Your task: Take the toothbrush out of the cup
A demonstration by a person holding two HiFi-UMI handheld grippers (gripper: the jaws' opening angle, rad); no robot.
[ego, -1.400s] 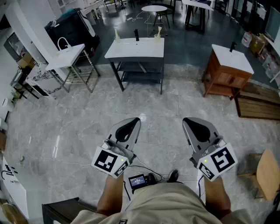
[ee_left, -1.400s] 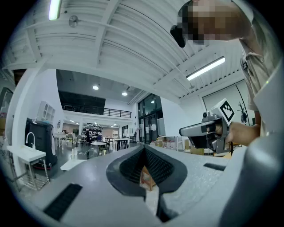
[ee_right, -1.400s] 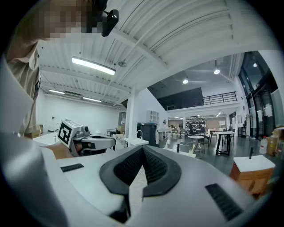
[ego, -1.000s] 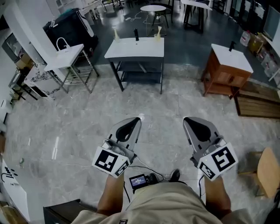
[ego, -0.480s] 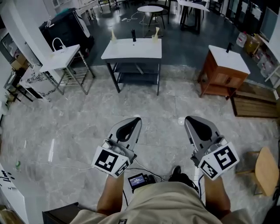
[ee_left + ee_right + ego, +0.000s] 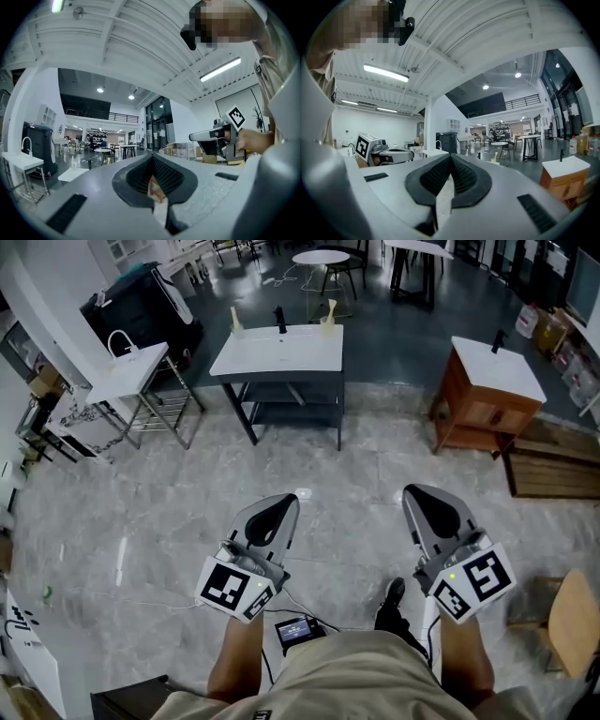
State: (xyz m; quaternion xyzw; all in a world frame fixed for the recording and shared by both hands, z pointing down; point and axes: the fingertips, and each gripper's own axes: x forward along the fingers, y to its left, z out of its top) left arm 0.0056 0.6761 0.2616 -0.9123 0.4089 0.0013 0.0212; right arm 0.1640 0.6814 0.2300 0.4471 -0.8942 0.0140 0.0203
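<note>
Now shoe (image 6: 390, 600) has stepped forward at lower middle and table (image 6: 277, 352) at upper middle drifted left: approach only. Left gripper (image 6: 279, 507) and right gripper (image 6: 427, 502) closed, empty.

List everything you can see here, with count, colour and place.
Sink table: one, white top, dark frame, far centre.
Cups: two, pale, on that table's back edge.
Tap: one, black, between the cups.
Cabinet: one, brown wood, white top, right.
Washstand: one, white, metal legs, left.
Round table: one, white, far back.
Grippers: two, grey, foreground, both shut and empty: left gripper, right gripper.
</note>
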